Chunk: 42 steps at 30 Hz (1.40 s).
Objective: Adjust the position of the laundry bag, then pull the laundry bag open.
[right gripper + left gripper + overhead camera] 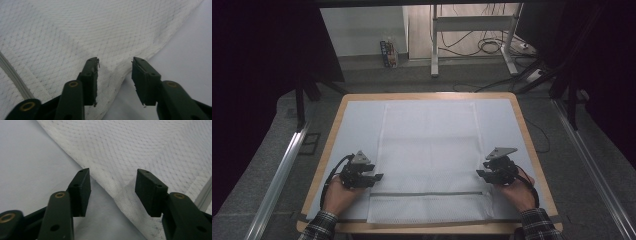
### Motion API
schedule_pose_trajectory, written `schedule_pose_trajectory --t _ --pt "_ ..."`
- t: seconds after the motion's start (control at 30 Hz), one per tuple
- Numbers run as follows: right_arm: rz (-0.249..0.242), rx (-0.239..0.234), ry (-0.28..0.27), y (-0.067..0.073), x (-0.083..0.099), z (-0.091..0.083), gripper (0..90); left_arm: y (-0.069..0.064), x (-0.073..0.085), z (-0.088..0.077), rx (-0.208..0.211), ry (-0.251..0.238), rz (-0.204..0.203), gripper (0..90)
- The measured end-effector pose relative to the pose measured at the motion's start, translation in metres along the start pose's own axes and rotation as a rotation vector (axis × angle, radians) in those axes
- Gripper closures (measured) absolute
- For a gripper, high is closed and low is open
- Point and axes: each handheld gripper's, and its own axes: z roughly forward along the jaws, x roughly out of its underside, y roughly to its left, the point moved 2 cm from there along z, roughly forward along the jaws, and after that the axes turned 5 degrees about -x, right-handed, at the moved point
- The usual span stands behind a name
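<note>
A white mesh bag [429,150] lies flat in the middle of the table, with a grey zipper [427,194] running across near its front end. My left gripper [378,177] sits at the bag's left edge. In the left gripper view its jaws [112,187] stand apart, and the mesh hem [140,147] passes between them with no pad pressing on it. My right gripper [481,170] sits at the bag's right edge. Its jaws [115,75] are also apart around the mesh edge [75,32], and the zipper [12,72] shows at the left of that view.
A pale sheet [357,125] covers the wooden table [524,130]. Beyond the far edge stand metal desk legs [434,45], floor cables [487,45] and a small box [388,53]. Metal rails [282,170] run along both sides of the table.
</note>
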Motion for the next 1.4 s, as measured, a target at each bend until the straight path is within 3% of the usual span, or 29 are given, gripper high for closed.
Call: schedule_pose_trajectory --t 0.33,0.53,0.67,0.9,1.17,1.4 --pt "0.016 0.011 -0.03 -0.003 0.001 -0.001 35.3 0.005 -0.001 -0.001 -0.006 -0.052 -0.053 25.8" --pt "0.021 0.007 -0.045 -0.005 0.003 -0.004 29.2 0.004 -0.002 -0.002 -0.004 -0.067 -0.053 21.9" --pt "0.021 -0.012 -0.044 -0.005 0.007 -0.006 26.9 0.001 -0.003 -0.002 0.001 -0.07 -0.032 20.4" --pt "0.032 -0.008 -0.071 0.001 0.011 -0.021 27.7 -0.01 -0.008 -0.004 0.02 -0.087 -0.007 18.6" --pt "0.03 -0.002 -0.051 0.016 0.016 -0.03 34.1 -0.027 -0.009 -0.005 0.052 -0.087 0.036 18.7" --pt "0.042 -0.002 -0.046 0.03 0.026 -0.041 39.0 -0.03 -0.009 -0.004 0.055 -0.079 0.049 18.7"
